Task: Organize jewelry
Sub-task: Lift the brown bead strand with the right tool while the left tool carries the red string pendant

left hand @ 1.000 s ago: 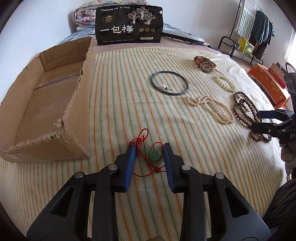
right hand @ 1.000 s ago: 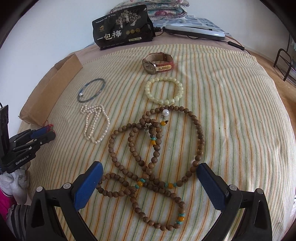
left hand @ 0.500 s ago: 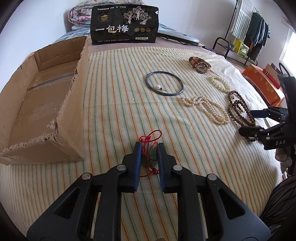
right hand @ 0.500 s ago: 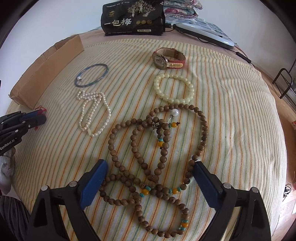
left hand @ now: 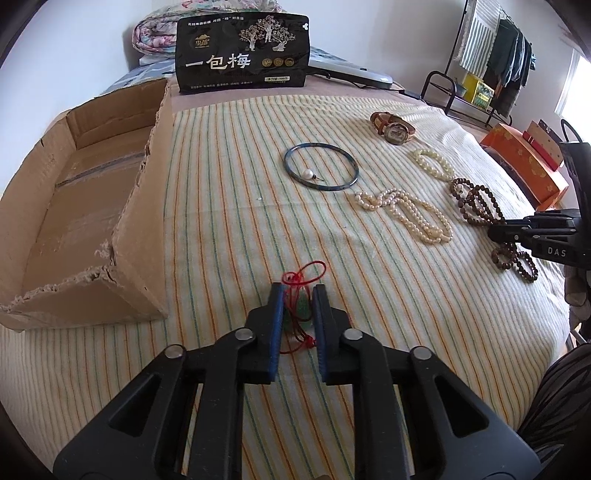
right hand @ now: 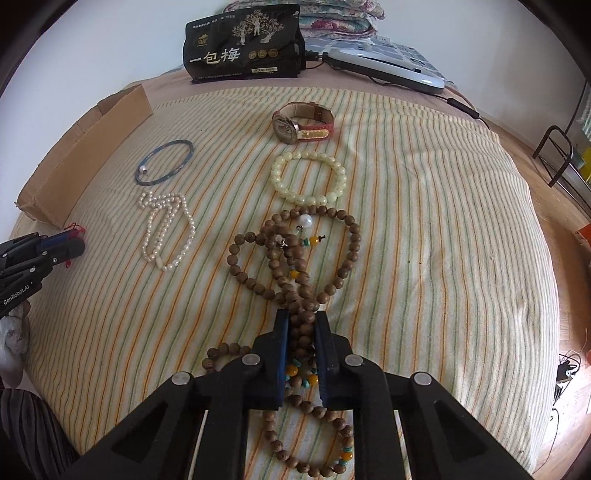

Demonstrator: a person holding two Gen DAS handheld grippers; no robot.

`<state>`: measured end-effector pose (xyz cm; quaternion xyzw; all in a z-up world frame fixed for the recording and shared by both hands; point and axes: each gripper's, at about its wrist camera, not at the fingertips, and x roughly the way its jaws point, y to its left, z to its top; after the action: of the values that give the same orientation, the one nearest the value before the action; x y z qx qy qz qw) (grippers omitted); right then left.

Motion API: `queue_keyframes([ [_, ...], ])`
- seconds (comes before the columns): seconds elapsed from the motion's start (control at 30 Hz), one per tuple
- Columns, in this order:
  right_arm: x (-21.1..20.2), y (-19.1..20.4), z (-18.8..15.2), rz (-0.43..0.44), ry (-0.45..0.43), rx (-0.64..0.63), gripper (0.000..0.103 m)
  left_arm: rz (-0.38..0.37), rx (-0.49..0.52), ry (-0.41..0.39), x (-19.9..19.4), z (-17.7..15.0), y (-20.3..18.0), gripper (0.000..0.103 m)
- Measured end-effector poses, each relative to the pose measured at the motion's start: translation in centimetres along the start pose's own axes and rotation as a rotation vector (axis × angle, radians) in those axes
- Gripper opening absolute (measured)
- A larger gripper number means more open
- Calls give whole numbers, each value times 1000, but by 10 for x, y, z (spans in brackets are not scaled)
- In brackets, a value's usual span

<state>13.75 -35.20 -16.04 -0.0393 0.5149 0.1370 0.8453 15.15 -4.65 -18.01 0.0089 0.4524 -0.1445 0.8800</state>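
Left tool point(left hand: 298, 295) clenched on a green pendant point(left hand: 302, 308), blue pads pressing it from both sides, its red cord point(left hand: 308, 267) looping out ahead of the tips and trailing back between them. Low over the striped blanket point(left hand: 229, 221) on the bed, just right of the near corner of an open cardboard box point(left hand: 88, 206).

Right tool point(right hand: 301, 325) clenched on the wooden bead necklace point(right hand: 343, 266), pads squeezing a bunch of brown strands together. More loops spread ahead of the tips, with a white bead point(right hand: 305, 220) and orange and turquoise beads among them; another loop lying under the tool body toward the camera. Seen from the left wrist as a black arm point(left hand: 535, 236) at the right edge, tips down on the same necklace point(left hand: 476, 203).

Laid out on the blanket, each apart from the next: a pearl necklace point(right hand: 166, 230) left of the wooden beads, a thin blue bangle point(right hand: 164, 161) with a single pearl on it beyond that, a pale bead bracelet point(right hand: 309, 179) just beyond the wooden beads, and a watch point(right hand: 303, 123) with a reddish strap farther back.

Black snack bag point(right hand: 243, 44) with Chinese lettering standing at the far end of the bed, a grey device point(right hand: 388, 70) with a cable beside it, folded quilts point(right hand: 332, 14) behind. Orange box point(left hand: 524, 166) and a clothes rack point(left hand: 491, 62) off the right side of the bed.
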Motion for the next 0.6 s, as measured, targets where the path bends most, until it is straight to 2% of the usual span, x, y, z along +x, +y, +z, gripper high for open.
queue_keyframes([
  [0.1, -7, -3, -2, 6, -17, 20, 11, -6, 9, -9, -4, 0, -4, 5],
  [0.6, -67, -9, 9, -7, -163, 56, 10, -6, -5, -73, -34, 4, -5, 4],
])
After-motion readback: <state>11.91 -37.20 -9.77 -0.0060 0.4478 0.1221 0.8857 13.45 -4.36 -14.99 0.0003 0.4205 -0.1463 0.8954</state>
